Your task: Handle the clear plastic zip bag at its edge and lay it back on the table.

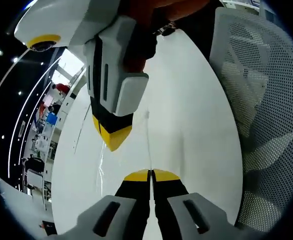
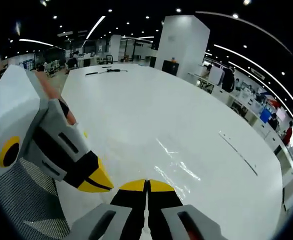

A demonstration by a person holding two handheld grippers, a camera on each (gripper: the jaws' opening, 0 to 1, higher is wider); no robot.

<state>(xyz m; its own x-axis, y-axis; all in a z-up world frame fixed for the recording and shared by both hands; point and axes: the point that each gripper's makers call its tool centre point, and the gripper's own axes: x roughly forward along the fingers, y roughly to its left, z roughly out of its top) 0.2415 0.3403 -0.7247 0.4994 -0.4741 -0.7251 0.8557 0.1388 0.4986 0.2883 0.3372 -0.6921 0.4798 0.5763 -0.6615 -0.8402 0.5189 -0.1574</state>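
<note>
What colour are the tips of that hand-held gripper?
Yellow over black, clearest in the left gripper view on the left hand-held gripper.

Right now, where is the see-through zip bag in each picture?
Left gripper view: the zip bag is low centre, a faint line running up from the shut jaws.
Right gripper view: the zip bag shows as shiny glints just above the jaws.
Shared landmark: the white table under it.

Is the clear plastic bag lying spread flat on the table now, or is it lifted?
Mostly flat: the bag spreads on the white table, glints only. Whether the shut jaws pinch its edge, cannot tell.
</note>
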